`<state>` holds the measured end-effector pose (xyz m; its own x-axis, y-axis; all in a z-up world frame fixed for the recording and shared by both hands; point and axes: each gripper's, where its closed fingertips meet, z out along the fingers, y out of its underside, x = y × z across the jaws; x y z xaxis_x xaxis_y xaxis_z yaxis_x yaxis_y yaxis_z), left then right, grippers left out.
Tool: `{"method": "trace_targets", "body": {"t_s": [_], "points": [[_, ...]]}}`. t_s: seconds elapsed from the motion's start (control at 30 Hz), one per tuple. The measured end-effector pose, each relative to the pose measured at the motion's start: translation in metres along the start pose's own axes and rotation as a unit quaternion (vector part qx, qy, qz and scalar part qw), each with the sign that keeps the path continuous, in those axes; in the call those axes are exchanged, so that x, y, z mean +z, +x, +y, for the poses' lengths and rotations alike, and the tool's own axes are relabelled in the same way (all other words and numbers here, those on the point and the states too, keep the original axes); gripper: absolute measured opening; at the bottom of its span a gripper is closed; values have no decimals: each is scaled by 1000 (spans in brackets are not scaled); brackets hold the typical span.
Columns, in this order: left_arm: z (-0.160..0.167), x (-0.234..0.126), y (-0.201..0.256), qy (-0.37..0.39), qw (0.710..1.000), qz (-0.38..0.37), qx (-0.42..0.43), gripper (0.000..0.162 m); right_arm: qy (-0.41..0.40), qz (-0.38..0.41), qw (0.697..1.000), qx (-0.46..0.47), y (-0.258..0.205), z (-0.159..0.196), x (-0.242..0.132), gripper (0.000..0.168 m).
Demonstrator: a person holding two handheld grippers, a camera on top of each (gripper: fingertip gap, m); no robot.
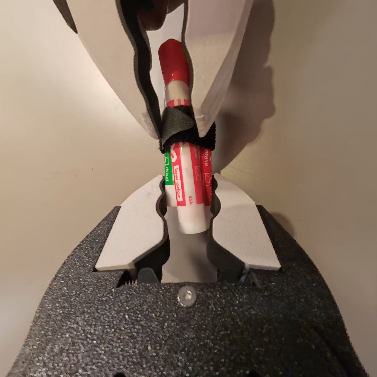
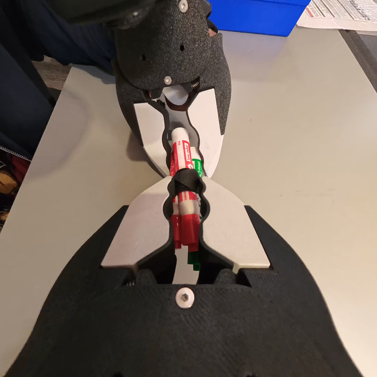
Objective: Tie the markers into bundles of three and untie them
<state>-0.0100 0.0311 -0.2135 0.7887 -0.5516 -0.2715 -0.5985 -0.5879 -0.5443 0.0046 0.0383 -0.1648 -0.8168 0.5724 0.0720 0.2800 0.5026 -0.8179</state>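
Note:
A bundle of three markers (image 1: 189, 204), two red and one green, is wrapped by a black hook-and-loop strap (image 1: 177, 124). My left gripper (image 1: 188, 183) is shut on the bundle's rear ends. My right gripper (image 1: 179, 134) comes from the far side and is shut on the bundle at the strap, with a red cap (image 1: 173, 65) between its fingers. In the right wrist view, my right gripper (image 2: 186, 181) clamps the strap (image 2: 184, 178) and the markers (image 2: 181, 155). The red caps (image 2: 183, 228) and green cap (image 2: 192, 261) lie between its jaws. The left gripper (image 2: 186, 169) faces it.
The bundle is held just above a pale table (image 2: 285, 163), which also shows in the left wrist view (image 1: 61, 122). A blue box (image 2: 255, 16) and a printed sheet (image 2: 342, 14) lie at the table's far right. The table's left edge (image 2: 40, 146) borders dark fabric. My hands' fingertips stand some 5 centimeters from each other.

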Motion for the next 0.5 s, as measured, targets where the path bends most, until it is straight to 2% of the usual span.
{"method": "trace_targets", "body": {"t_s": [0.13, 0.33, 0.5], "points": [[2, 3, 0, -4, 1000, -5, 13, 41, -6, 6, 1000, -8, 0, 4, 1, 21], [0, 6, 2, 22, 999, 25, -8, 41, -2, 3, 1000, 21, 1, 6, 1, 21], [0, 6, -3, 41, 999, 20, -23, 45, -4, 9, 999, 39, 5, 11, 0, 21]]}}
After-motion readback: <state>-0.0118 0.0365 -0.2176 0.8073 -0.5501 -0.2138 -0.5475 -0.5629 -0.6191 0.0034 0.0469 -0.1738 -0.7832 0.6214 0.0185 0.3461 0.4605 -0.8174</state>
